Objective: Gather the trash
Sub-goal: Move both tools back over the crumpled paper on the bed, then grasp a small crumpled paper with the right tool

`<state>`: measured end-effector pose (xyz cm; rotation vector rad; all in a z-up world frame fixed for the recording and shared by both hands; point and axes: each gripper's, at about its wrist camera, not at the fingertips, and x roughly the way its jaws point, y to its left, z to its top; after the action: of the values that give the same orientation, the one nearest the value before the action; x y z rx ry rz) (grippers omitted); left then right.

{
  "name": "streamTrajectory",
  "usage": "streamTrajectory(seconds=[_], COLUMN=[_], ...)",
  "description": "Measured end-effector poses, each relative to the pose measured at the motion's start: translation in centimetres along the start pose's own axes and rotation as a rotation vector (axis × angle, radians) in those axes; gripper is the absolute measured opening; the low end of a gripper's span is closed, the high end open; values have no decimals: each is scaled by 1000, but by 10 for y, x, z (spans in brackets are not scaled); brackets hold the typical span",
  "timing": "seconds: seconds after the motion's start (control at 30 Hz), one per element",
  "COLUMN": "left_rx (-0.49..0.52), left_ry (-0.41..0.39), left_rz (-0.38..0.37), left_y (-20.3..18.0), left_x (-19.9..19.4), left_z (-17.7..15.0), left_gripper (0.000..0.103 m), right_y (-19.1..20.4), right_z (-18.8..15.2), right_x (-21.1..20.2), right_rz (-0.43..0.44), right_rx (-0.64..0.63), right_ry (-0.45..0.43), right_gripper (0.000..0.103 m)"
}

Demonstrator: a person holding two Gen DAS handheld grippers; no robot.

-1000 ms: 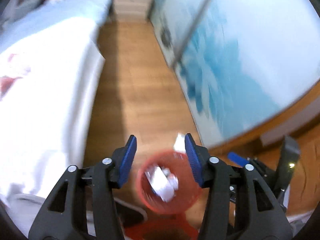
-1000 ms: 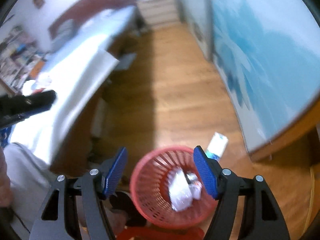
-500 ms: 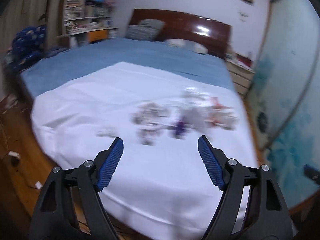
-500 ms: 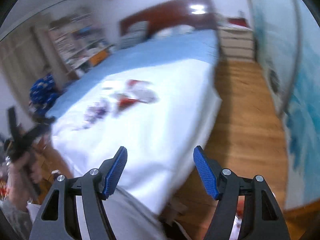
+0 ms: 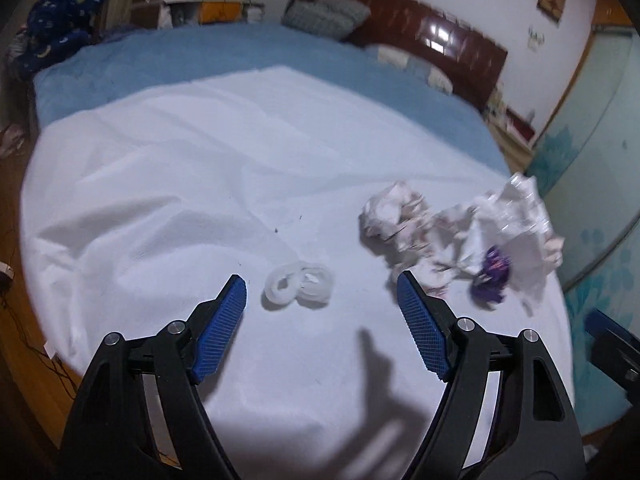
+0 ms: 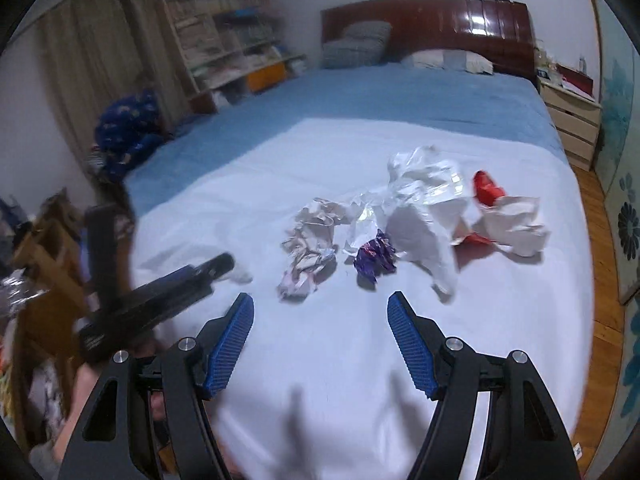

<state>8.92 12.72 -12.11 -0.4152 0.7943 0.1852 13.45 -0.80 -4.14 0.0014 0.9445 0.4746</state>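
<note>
Trash lies on a white sheet (image 5: 180, 168) spread over the bed. In the left wrist view, a pair of curled white rings (image 5: 298, 286) sits just beyond my open, empty left gripper (image 5: 320, 280). To their right are a crumpled paper ball (image 5: 394, 220), a purple wrapper (image 5: 492, 272) and clear crinkled plastic (image 5: 514, 208). My right gripper (image 6: 320, 298) hangs open and empty, short of the crumpled paper (image 6: 310, 248), purple wrapper (image 6: 374, 258), white plastic bag (image 6: 420, 220), red wrapper (image 6: 486, 190) and white paper wad (image 6: 514, 230). The left tool's black body (image 6: 168, 296) shows at the left.
A blue bedspread (image 6: 380, 96), pillows (image 6: 444, 60) and a dark wooden headboard (image 6: 440, 20) lie beyond the sheet. Bookshelves (image 6: 232, 48) and a blue bundle (image 6: 128, 120) stand at the left. A nightstand (image 6: 572, 120), wooden floor (image 6: 600, 280) and a flower-patterned door (image 6: 624, 220) are at the right.
Both views swung away from the red basket on the floor and up to the bed with its trash. The left gripper's jaws stand wider than before.
</note>
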Motion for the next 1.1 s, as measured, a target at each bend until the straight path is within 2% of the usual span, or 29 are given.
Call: streamTrajectory(seconds=[0.13,0.23,0.27,0.3,0.37,0.43,0.47,0.57,0.67,0.83,0.97,1.1], left_rx=[13,-2,-9,-14,-3,-13,-20,-48,-55,-25,1,47], left_ry=[24,25,26,34,63,92,91,105,104,66,26,-33], left_rz=[-21,-25,-17,3,35,33,30,20,3,3,6,14], left_y=[7,8,8,7,7,10,11,17,18,17,10,-14], left_x=[10,14,15,15,19,22,20,20,14,0,-23,-61], left_z=[4,6,6,6,5,4,5,4,4,4,3,-1], left_gripper=[77,76,72,67,33,26,17,7,6,6,6,6], right_y=[2,15,20,23,31,34,30,30,29,15,0,-14], right_z=[9,13,14,15,14,12,14,15,12,5,2,-1], right_x=[50,75,83,90,102,113,121,138,137,117,87,41], right_rz=[-19,-38,-29,-30,-41,-38,-42,-32,-16,16,58,94], right_rx=[65,35,25,15,-5,-15,-25,-54,-51,17,77,103], right_ry=[86,107,113,121,139,161,163,178,166,149,108,20], right_gripper=[69,69,69,68,68,67,63,37,30,28,28,28])
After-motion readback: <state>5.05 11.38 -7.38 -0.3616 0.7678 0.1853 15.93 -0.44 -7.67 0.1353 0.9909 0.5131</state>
